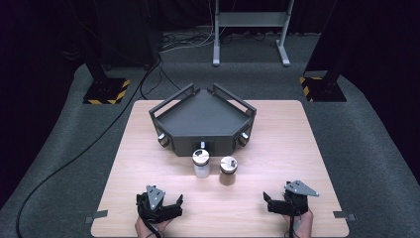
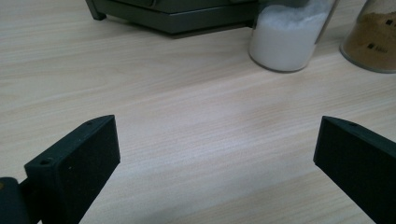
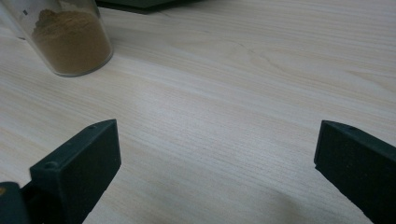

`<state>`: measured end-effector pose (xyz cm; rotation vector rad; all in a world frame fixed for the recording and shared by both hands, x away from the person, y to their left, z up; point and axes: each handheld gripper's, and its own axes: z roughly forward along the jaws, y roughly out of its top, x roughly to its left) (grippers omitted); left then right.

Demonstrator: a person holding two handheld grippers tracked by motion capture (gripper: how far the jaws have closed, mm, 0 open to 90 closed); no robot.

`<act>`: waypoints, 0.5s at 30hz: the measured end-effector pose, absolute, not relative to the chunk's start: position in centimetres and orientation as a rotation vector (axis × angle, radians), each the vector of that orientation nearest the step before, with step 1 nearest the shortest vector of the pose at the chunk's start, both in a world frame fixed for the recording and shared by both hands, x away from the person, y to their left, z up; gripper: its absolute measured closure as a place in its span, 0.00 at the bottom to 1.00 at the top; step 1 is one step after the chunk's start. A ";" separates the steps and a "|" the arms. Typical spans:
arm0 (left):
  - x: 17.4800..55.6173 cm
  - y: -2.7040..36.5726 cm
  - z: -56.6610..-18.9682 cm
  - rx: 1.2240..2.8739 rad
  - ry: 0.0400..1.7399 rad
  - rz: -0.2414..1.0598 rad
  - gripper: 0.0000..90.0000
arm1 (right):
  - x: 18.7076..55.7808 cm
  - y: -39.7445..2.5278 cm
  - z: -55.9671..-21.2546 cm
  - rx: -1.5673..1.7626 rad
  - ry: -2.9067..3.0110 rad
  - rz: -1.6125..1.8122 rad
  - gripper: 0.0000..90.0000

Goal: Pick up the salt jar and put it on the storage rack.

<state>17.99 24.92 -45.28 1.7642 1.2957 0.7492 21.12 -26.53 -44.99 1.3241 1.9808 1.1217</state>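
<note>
Two small glass jars stand side by side at the table's middle: one with white powder (image 1: 201,164) (image 2: 289,35) and one with brown powder (image 1: 228,171) (image 2: 376,39) (image 3: 70,39), both with metal lids. Just behind them sits a dark three-sided tray (image 1: 203,116) (image 2: 177,18). My left gripper (image 1: 159,202) (image 2: 217,158) rests near the front left edge, open, with bare wood between its jaws. My right gripper (image 1: 282,201) (image 3: 217,161) sits near the front right, also open and empty. Both are well short of the jars.
The wooden table (image 1: 277,148) stands on grey carpet. Beyond it are a metal stand's feet (image 1: 250,54), two black posts on hazard-striped bases (image 1: 105,90) (image 1: 322,87), and a cable (image 1: 74,158) trailing on the floor at left.
</note>
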 end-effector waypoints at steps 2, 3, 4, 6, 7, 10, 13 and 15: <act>18.1 24.8 -45.3 1.767 1.297 0.743 0.00 | 21.0 -26.4 -45.0 1.319 1.974 1.117 0.00; 18.2 24.7 -45.3 1.772 1.297 0.742 0.00 | 21.0 -26.3 -45.0 1.318 1.976 1.112 0.00; 18.2 24.5 -45.4 1.775 1.299 0.740 0.00 | 21.0 -26.3 -45.0 1.314 1.978 1.109 0.00; 18.4 24.2 -45.5 1.775 1.302 0.739 0.00 | 21.0 -26.3 -45.0 1.308 1.978 1.108 0.00; 18.5 24.0 -45.5 1.778 1.300 0.735 0.00 | 21.0 -26.3 -45.0 1.304 1.981 1.110 0.00; 18.8 23.6 -45.5 1.779 1.291 0.725 0.00 | 21.1 -26.4 -45.0 1.308 1.981 1.120 0.00; 19.2 23.0 -45.1 1.806 1.271 0.731 0.00 | 21.2 -26.5 -45.0 1.311 1.981 1.122 0.00; 19.5 23.1 -45.0 1.805 1.262 0.729 0.00 | 20.8 -26.4 -45.2 1.310 1.958 1.127 0.00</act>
